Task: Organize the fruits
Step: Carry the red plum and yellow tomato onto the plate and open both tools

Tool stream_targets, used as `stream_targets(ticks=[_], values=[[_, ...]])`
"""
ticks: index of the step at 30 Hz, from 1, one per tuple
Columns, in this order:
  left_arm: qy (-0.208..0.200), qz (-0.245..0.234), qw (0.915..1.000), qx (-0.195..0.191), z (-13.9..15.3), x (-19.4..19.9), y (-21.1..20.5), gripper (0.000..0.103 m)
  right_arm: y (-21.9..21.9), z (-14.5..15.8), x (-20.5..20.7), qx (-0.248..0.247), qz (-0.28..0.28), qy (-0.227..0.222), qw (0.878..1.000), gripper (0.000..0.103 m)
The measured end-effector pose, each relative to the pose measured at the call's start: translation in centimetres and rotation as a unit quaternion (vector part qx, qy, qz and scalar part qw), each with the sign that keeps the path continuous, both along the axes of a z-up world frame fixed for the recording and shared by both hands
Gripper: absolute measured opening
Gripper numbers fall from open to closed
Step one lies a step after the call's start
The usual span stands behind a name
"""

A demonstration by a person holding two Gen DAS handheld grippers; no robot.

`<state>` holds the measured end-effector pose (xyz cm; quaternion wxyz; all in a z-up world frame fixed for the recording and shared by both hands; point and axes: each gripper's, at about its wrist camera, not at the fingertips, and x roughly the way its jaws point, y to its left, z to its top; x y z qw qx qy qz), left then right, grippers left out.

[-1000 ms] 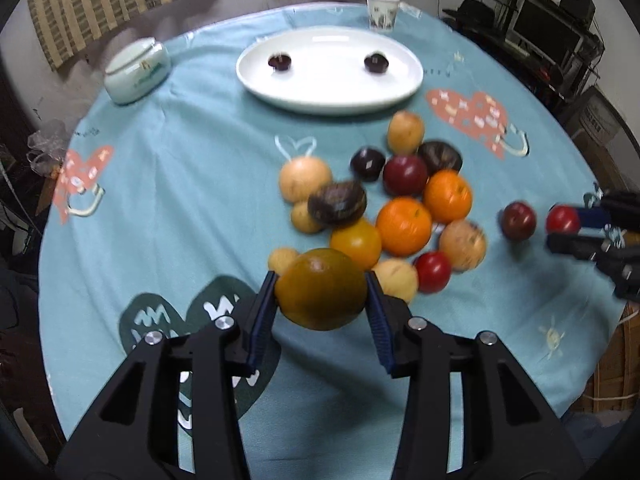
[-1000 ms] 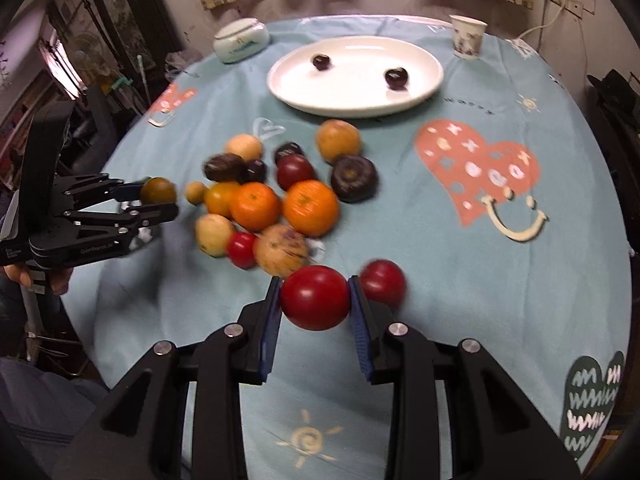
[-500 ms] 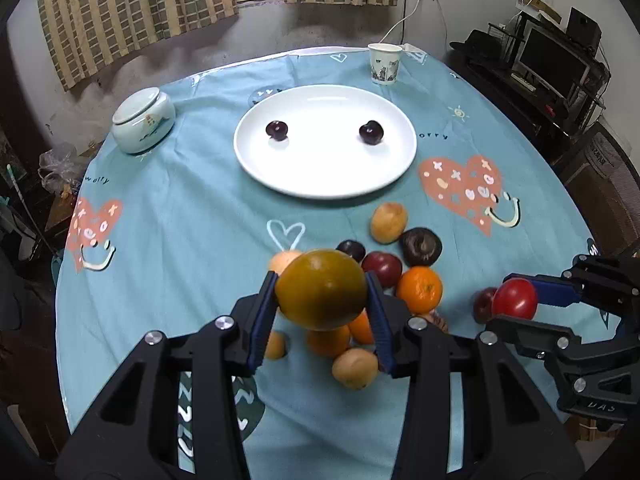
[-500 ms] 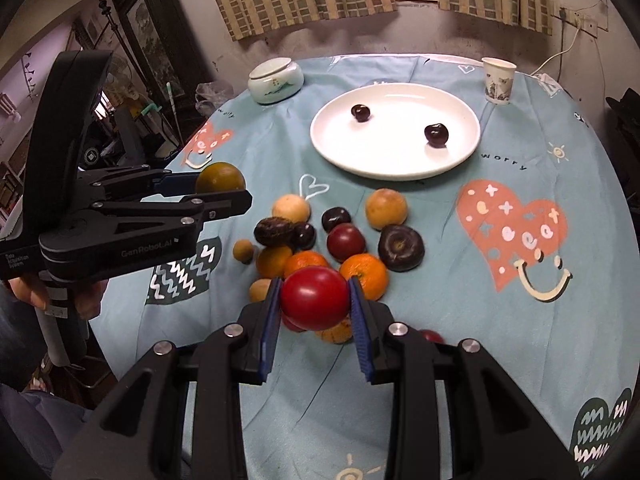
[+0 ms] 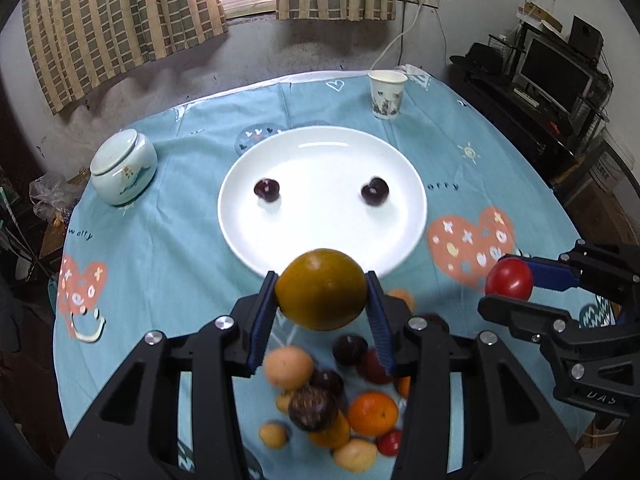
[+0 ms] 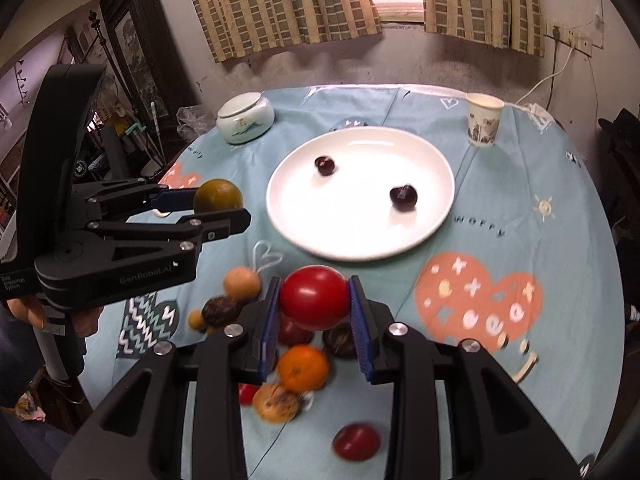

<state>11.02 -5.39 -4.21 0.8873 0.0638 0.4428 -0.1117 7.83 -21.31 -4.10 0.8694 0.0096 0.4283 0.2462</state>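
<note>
Looking along the left gripper (image 5: 321, 294), its blue-padded jaws are closed tight on a large, round olive-brown citrus fruit (image 5: 321, 289), held in the air just short of the near rim of the wide white round plate (image 5: 240, 236). Only two small dark cherries (image 5: 267, 190) lie on that plate, well apart, so the sorting looks barely begun. Below the jaws the loose heap of mixed fruit (image 5: 332, 412) sits on the light-blue patterned tablecloth (image 5: 168, 248); blur makes an exact count unsafe. At the right edge the right gripper (image 5: 510, 286) shows side-on.

From the right wrist, the right gripper (image 6: 314, 300) is closed on a glossy round red tomato-like fruit (image 6: 313, 297), smooth and unmarked, raised above the heap (image 6: 300, 364) and short of the plate (image 6: 288, 216). One red fruit (image 6: 356, 442) lies apart near the bottom. The left gripper (image 6: 218, 206) hangs to the left with the olive fruit (image 6: 218, 196) between its tips, matte and slightly mottled. By my reckoning nearly all the fruit remains to be placed.
</note>
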Motion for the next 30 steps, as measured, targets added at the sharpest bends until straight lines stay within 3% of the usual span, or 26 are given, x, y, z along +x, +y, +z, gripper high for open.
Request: stream_targets(ticks=[9, 15, 22, 23, 25, 26, 27, 28, 30], values=[[0.003, 0.032, 0.9995, -0.001, -0.7, 4.6, 1.5, 0.044, 0.5, 0.5, 5.7, -0.007, -0.004, -0.021, 1.0, 0.033], [0.047, 0.048, 0.9978, 0.003, -4.0, 8.6, 0.8, 0.044, 2.3, -3.0, 11.8, -0.036, -0.025, 0.021, 0.999, 0.033], [0.078, 0.05, 0.9952, 0.031, -7.3, 10.3, 0.8, 0.044, 3.3, -5.8, 15.0, -0.043, -0.032, 0.068, 0.996, 0.035], [0.078, 0.051, 0.9952, 0.03, -7.4, 10.4, 0.8, 0.048, 3.4, -5.9, 15.3, -0.045, -0.033, 0.071, 0.996, 0.035], [0.066, 0.054, 0.9959, 0.028, -7.0, 10.3, 0.9, 0.066, 3.5, -5.8, 15.6, -0.051, -0.036, 0.063, 0.996, 0.041], [0.058, 0.057, 0.9962, 0.03, -6.7, 10.2, 1.0, 0.071, 3.4, -5.5, 15.7, -0.049, -0.04, 0.059, 0.996, 0.051], [0.052, 0.057, 0.9966, 0.029, -6.3, 10.2, 1.1, 0.072, 3.3, -5.1, 15.7, -0.042, -0.047, 0.052, 0.997, 0.079], [0.051, 0.058, 0.9967, 0.026, -6.0, 10.2, 1.2, 0.076, 3.1, -4.5, 15.7, -0.028, -0.046, 0.039, 0.998, 0.087], [0.047, 0.064, 0.9965, 0.024, -5.5, 10.2, 1.4, 0.077, 3.3, -3.8, 15.6, -0.035, -0.041, 0.028, 0.998, 0.087]])
